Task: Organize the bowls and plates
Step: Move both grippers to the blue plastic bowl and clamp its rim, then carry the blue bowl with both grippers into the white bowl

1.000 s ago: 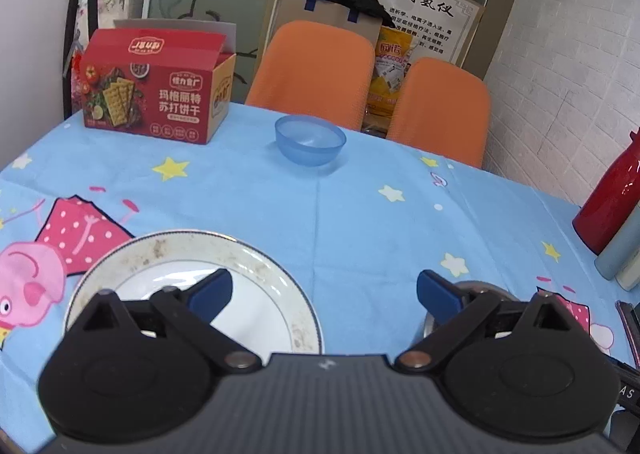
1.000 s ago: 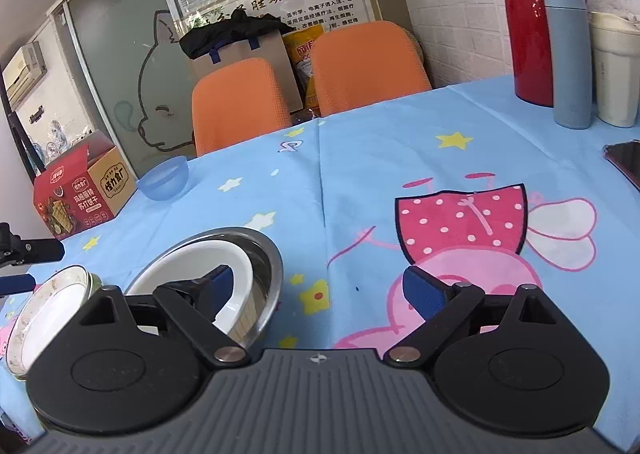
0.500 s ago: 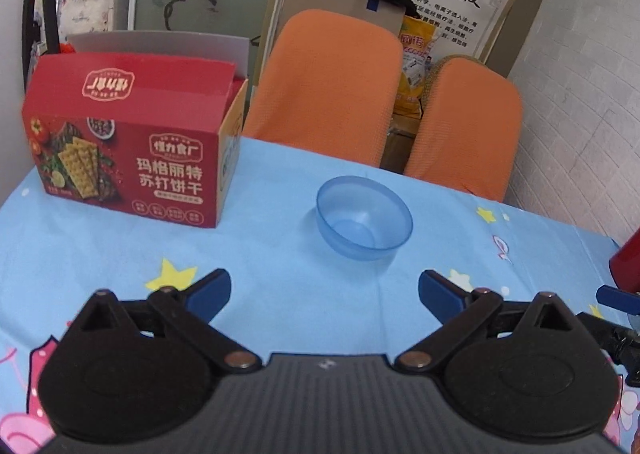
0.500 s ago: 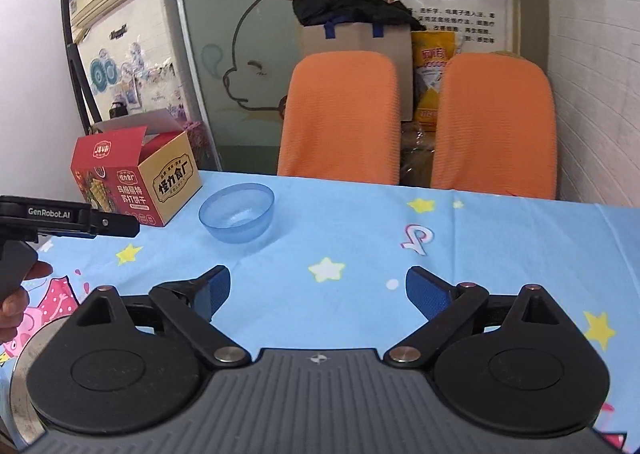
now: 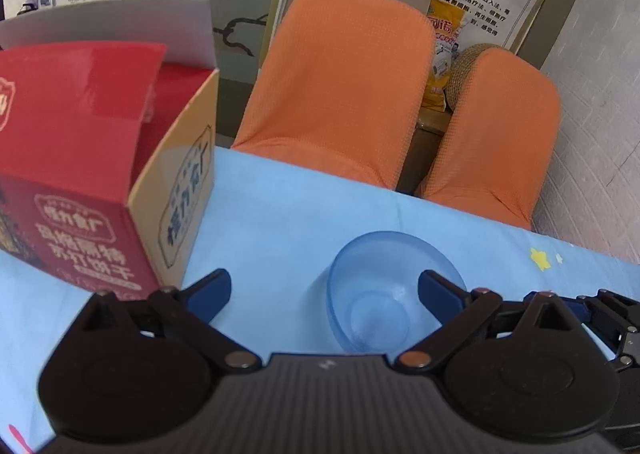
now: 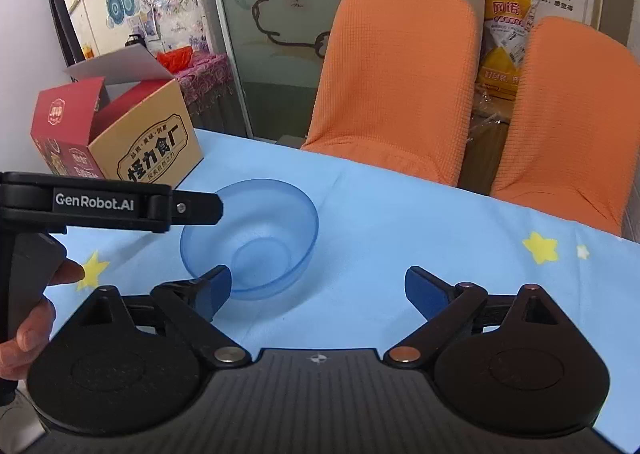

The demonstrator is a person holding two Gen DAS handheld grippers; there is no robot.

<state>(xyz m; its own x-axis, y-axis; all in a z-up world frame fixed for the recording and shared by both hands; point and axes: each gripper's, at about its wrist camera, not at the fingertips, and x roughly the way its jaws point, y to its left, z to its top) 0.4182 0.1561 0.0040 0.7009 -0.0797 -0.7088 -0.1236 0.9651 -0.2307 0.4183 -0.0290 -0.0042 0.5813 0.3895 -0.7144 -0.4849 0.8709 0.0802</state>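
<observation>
Two orange chairs (image 6: 396, 86) stand behind a counter (image 5: 288, 206) under a sky-blue cartoon cloth, with a red cracker box (image 5: 96, 190) at the left. The blue bowl (image 5: 384, 294) sits upright on the cloth, close in front of both tools. The left claw (image 5: 324, 290) is spread wide, its right finger at the bowl's rim; the right claw (image 6: 318, 286) gapes too, empty, its left finger just beside the bowl. I'd say one finger should go inside the wall and one outside, then close gently, as thin plastic may slip. No plates or other bowls are in view, and whether any finger touches the rim is hard to tell.
</observation>
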